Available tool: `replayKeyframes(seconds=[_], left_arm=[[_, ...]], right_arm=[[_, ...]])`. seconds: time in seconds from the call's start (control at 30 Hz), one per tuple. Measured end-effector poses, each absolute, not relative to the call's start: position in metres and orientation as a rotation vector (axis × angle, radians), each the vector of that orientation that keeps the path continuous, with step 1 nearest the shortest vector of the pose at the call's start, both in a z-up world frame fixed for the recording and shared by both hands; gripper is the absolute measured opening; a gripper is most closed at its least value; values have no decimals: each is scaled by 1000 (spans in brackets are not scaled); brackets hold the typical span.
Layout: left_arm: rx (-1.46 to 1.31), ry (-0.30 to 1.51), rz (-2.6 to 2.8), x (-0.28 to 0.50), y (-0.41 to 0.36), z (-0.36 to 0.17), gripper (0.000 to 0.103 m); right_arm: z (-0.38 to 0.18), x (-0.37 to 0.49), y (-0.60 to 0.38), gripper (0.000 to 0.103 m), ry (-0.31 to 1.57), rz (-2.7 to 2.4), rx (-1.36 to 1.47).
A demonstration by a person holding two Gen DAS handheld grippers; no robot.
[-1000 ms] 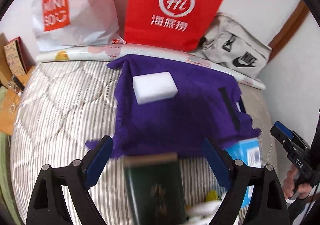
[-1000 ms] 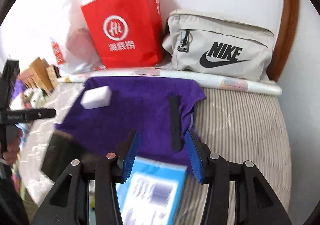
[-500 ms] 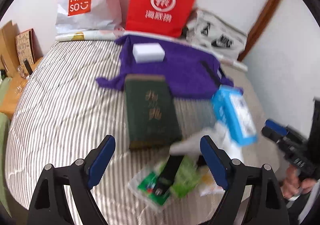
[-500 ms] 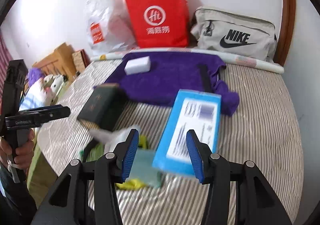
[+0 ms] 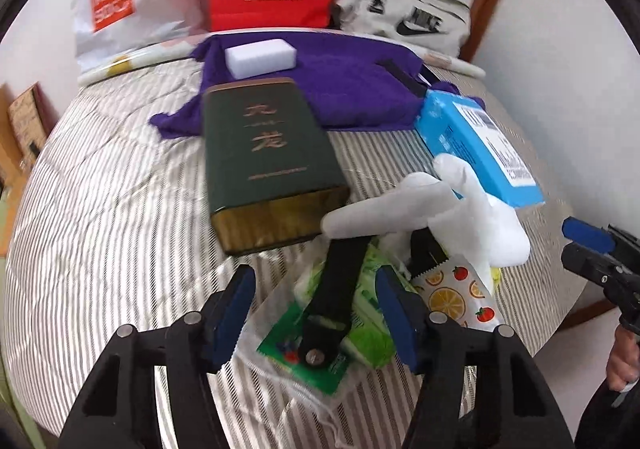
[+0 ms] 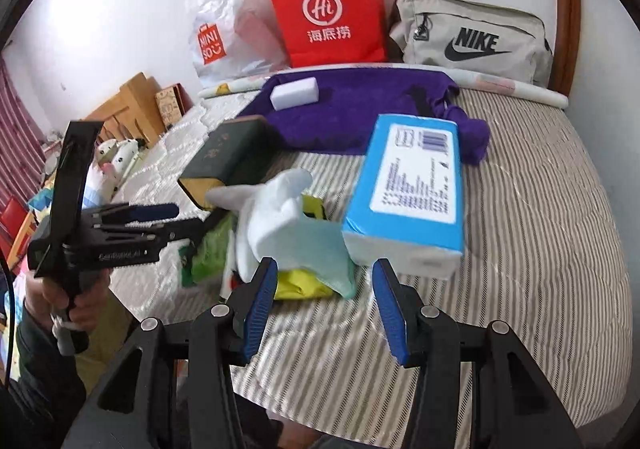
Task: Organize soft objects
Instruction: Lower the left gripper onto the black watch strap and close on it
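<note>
The left gripper (image 5: 316, 309), jaws just narrowed to a middling gap and gripping nothing, hovers over a black strap (image 5: 336, 289) that lies across a green plastic snack packet (image 5: 352, 313); whether its blue pads touch the packet cannot be told. Just right of the packet lies a fruit-printed sachet (image 5: 456, 297), and above both sprawls a white fabric glove (image 5: 460, 209). The right gripper (image 6: 324, 305), jaws half apart and empty, hangs short of the same heap, where a pale teal cloth (image 6: 324, 249) and a yellow scrap (image 6: 300, 285) lie under the glove. Beside the heap on the striped quilted bed (image 6: 540, 229) rest a dark green tin box (image 5: 264, 161) and a blue-and-white tissue pack (image 6: 412, 189). Further back a purple towel (image 6: 360, 109) carries a white sponge block (image 6: 294, 93), with a red paper bag (image 6: 328, 13), a white plastic bag (image 6: 224, 29) and a grey waist bag (image 6: 472, 37) against the wall
</note>
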State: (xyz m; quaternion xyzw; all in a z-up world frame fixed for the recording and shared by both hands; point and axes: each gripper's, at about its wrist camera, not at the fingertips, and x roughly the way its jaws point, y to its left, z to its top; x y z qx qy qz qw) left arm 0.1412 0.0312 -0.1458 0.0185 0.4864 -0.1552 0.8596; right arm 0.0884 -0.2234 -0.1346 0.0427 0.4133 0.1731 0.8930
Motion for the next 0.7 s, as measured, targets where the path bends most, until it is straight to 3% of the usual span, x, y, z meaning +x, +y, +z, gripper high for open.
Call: replayKeyframes(seconds=[0.23,0.3,0.4,0.7], left_arm=[[153,1029,-371,149,11,-160,56],[133,1028,-401,150,11,-162,45],[111,1025,-407,150,15,-157,38],[97,1023,-378,138,40,-149,36]], right_arm=[[-144,90,-235,49,870,345,118],[-147,90,-235,49,876,335,108],[-150,92,-234,49,882,334,99],[-153,93,-232,49,892,339,100]])
